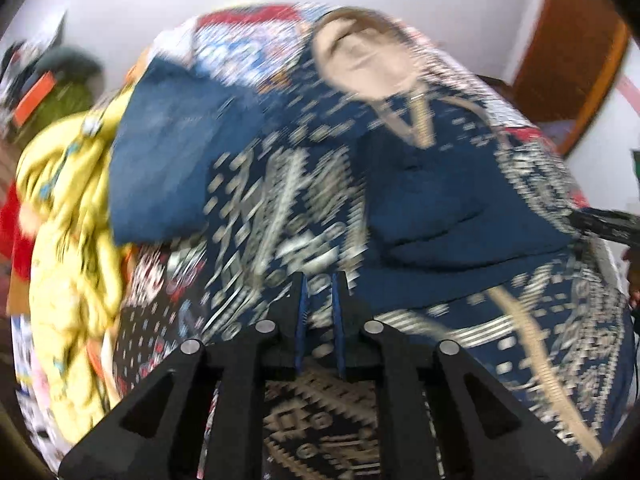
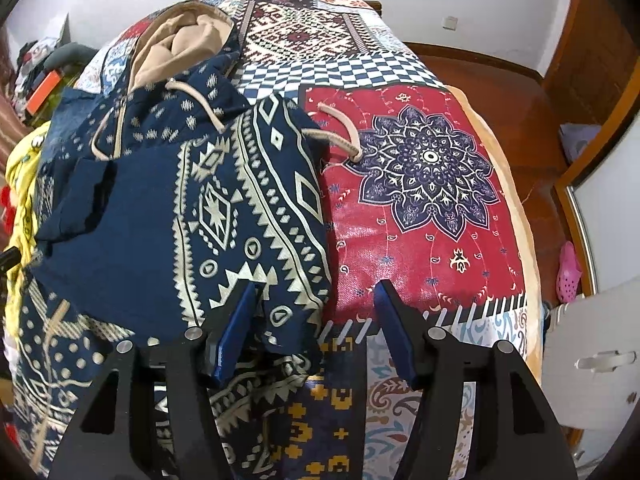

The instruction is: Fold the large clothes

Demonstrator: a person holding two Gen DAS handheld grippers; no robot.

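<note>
The navy patterned hoodie (image 2: 168, 200) lies on the patchwork bedspread (image 2: 420, 208), and everything else I place from it. My right gripper (image 2: 316, 312) hangs over the hoodie's near edge, fingers spread, one pad above the cloth and the other above bare bedspread just beside it, nothing pinched; I judge it placed to take that edge for a fold. My left gripper (image 1: 320, 300) sits low over the hoodie's front, fingers nearly pressed together with only a slit between them. Motion blur smears that view, so whether cloth sits in the slit I cannot tell. The tan hood lining (image 2: 176, 48) lies at the hoodie's far end, and a yellow garment (image 1: 68, 220) lies crumpled along the hoodie's left side, partly cut off.
</note>
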